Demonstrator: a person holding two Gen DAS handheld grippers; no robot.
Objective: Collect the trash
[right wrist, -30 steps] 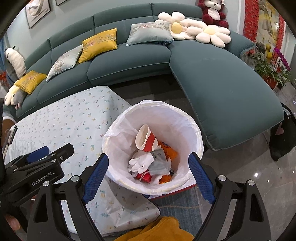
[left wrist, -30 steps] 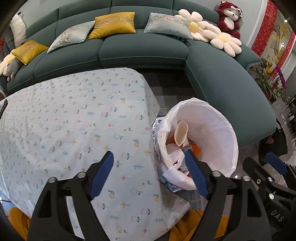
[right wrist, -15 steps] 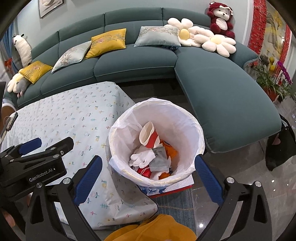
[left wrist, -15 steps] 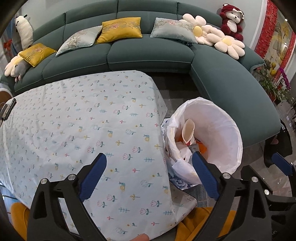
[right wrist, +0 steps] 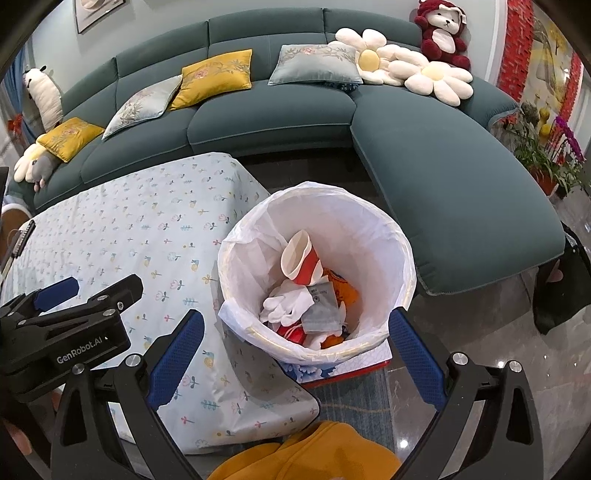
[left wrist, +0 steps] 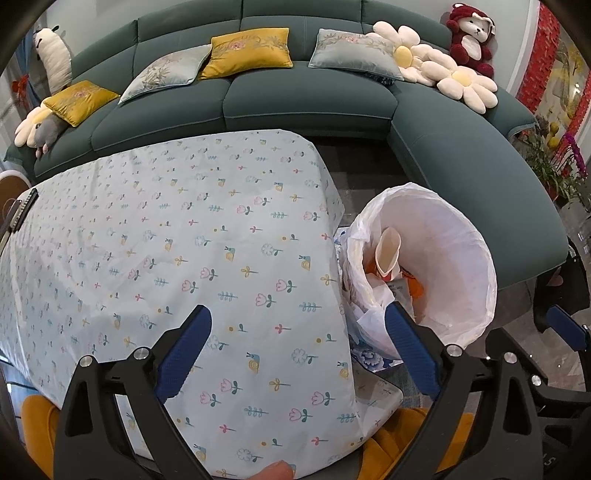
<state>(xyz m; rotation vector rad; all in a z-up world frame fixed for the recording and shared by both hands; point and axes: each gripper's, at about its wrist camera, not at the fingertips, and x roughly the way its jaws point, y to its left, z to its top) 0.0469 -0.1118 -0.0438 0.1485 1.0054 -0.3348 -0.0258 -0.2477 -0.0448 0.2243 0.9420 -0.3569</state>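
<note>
Behind everything curves the big teal sofa (right wrist: 280, 122), with yellow and grey cushions along its back, two daisy-shaped pillows (right wrist: 402, 70) and a red plush bear (right wrist: 441, 31) at its right end. Before it stands the low table, draped in a pale floral tablecloth (left wrist: 166, 240), with a dark slim object (left wrist: 23, 208) lying at its far left edge. Just beside the table's right edge, on the floor, sits the trash bin (right wrist: 402, 258), lined with a white bag and resting on a blue-and-white patterned box. Inside it the trash lies piled: a red-and-white paper cup (right wrist: 301, 258) leaning on top, white gloves (right wrist: 286, 304), a grey packet (right wrist: 321, 312) and orange wrappers beneath. I hold my left tongs (left wrist: 297, 349) over the near corner of the table, fingers spread wide with nothing between them. My right tongs (right wrist: 295, 354) hang above the bin's near rim, likewise spread apart and empty.
</note>
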